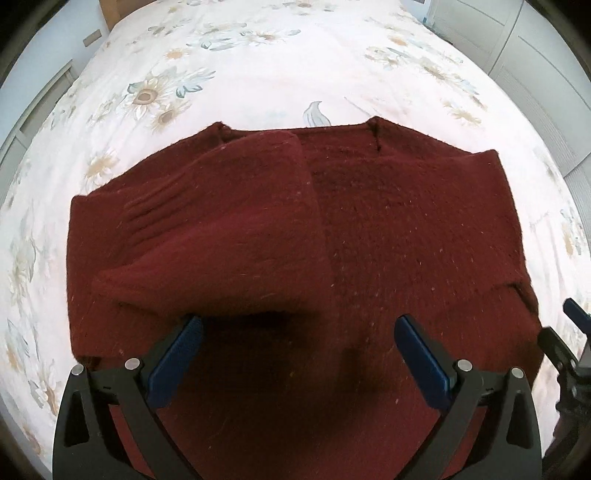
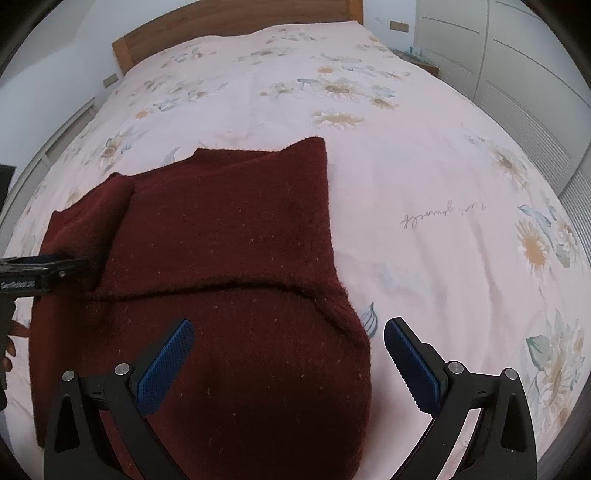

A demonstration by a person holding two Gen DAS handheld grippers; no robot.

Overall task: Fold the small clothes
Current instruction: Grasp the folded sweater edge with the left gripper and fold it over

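A dark red knitted sweater [image 1: 388, 221] lay flat on the bed [image 1: 258, 74], over its flowered sheet and towards the near edge, well short of the wooden headboard [image 2: 236, 26]. On its left side a sleeve [image 1: 221, 221] was already folded across the body. The left gripper [image 1: 295, 332] hovered over the near hem, jaws spread and holding nothing. The right gripper [image 2: 288, 332] hung over the sweater's right edge, jaws likewise spread and empty. The knit looked thick, soft and limp, likely to sag and drag on the sheet. I'd judge the near hem corners the best places to pinch.
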